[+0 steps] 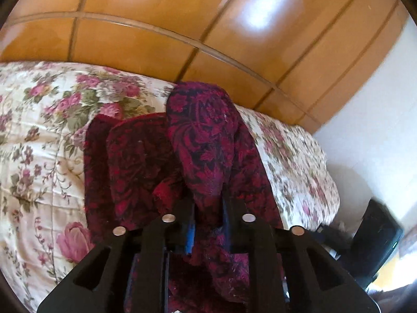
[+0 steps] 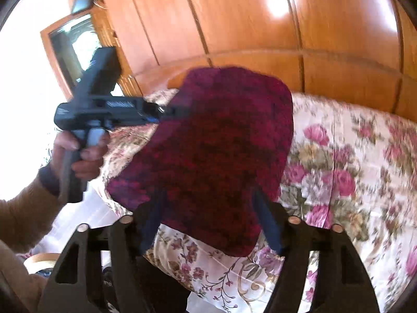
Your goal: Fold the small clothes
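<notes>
A dark red garment with a floral pattern (image 1: 203, 135) hangs bunched over the bed. My left gripper (image 1: 208, 206) is shut on a fold of it, and the cloth rises out from between its fingers. In the right wrist view the same garment (image 2: 221, 143) hangs as a broad flap. The left gripper (image 2: 166, 110) pinches its upper left edge, and a hand (image 2: 78, 154) holds that gripper's handle. My right gripper (image 2: 211, 208) stands open. The flap's lower part lies between its fingers, and the blue pads stand apart from the cloth.
A floral quilt (image 1: 39, 130) covers the bed (image 2: 351, 156) beneath the garment. Glossy wooden wardrobe doors (image 1: 182, 26) rise right behind the bed. A black object (image 1: 375, 242) sits low on the right by a white wall. A framed mirror (image 2: 70, 52) stands at the left.
</notes>
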